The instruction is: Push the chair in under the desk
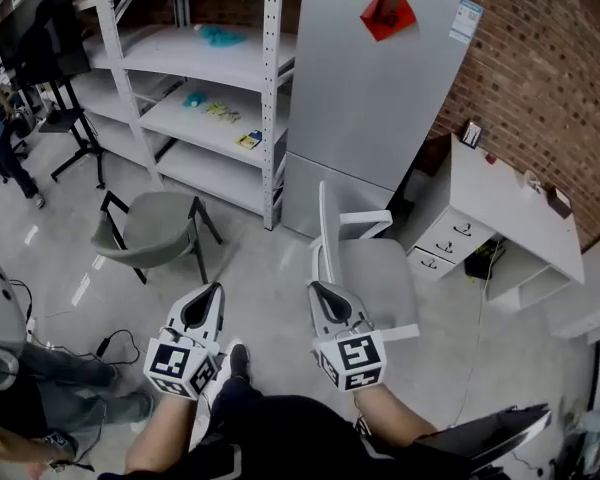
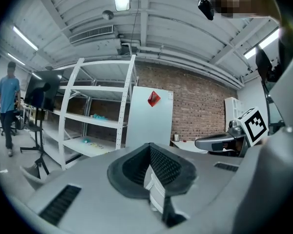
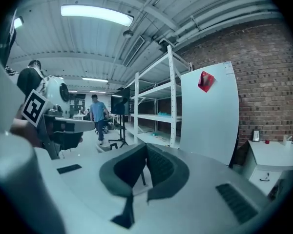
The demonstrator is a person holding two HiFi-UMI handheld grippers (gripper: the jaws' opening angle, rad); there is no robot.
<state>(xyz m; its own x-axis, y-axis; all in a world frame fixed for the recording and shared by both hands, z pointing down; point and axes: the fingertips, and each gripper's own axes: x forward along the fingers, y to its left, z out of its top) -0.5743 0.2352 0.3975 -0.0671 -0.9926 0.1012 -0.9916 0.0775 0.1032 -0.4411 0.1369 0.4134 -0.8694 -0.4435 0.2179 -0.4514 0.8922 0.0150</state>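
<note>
A pale grey chair (image 1: 372,273) with armrests stands in the middle of the floor. Its thin backrest (image 1: 327,230) is toward me and its seat faces the white desk (image 1: 510,206) against the brick wall at the right. My right gripper (image 1: 323,294) is shut and empty, its tip close to the backrest's lower edge; contact cannot be told. My left gripper (image 1: 204,306) is also shut and empty, over bare floor left of the chair. The right gripper view shows shut jaws (image 3: 145,152) and the desk (image 3: 276,161). In the left gripper view the jaws (image 2: 149,152) are closed too.
A second grey chair (image 1: 150,230) stands at the left on black legs. Behind are a white shelf rack (image 1: 210,68) and a tall grey fridge (image 1: 370,88). Drawers (image 1: 448,240) sit under the desk. Cables (image 1: 110,346) lie on the floor. A person in blue (image 3: 96,116) walks far off.
</note>
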